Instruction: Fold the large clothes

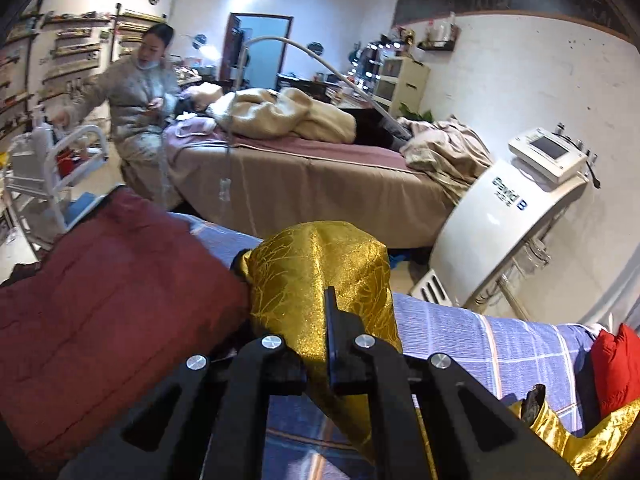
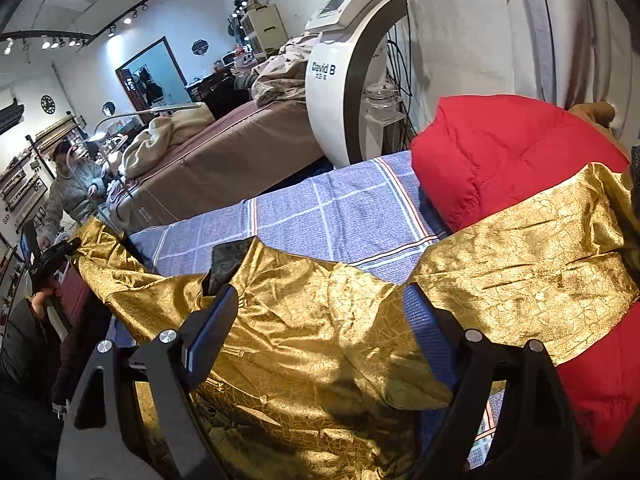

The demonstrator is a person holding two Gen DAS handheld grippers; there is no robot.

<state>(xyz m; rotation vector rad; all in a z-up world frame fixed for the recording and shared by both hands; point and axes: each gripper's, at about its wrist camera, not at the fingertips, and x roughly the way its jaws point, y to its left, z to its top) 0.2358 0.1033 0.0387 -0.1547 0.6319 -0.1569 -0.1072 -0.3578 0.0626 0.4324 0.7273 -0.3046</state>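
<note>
The left gripper [image 1: 326, 304] is clamped on a lifted fold of the gold garment [image 2: 312, 344] (shiny, crinkled), which sprawls across the checked sheet [image 2: 320, 216]; the right gripper [image 2: 320, 308] hangs spread wide above it, beside a red jacket [image 2: 500, 148].

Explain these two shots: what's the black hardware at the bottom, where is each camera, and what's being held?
No robot: a person carries a hand-held two-finger claw in each hand, with a fisheye camera on each looking along its fingers. The left claw is shut on a bunched end of the gold garment, lifted off the bed. The right claw is open above the same garment, gripping nothing. The garment sprawls over a blue checked sheet, beside a red jacket and a maroon quilt.
</note>
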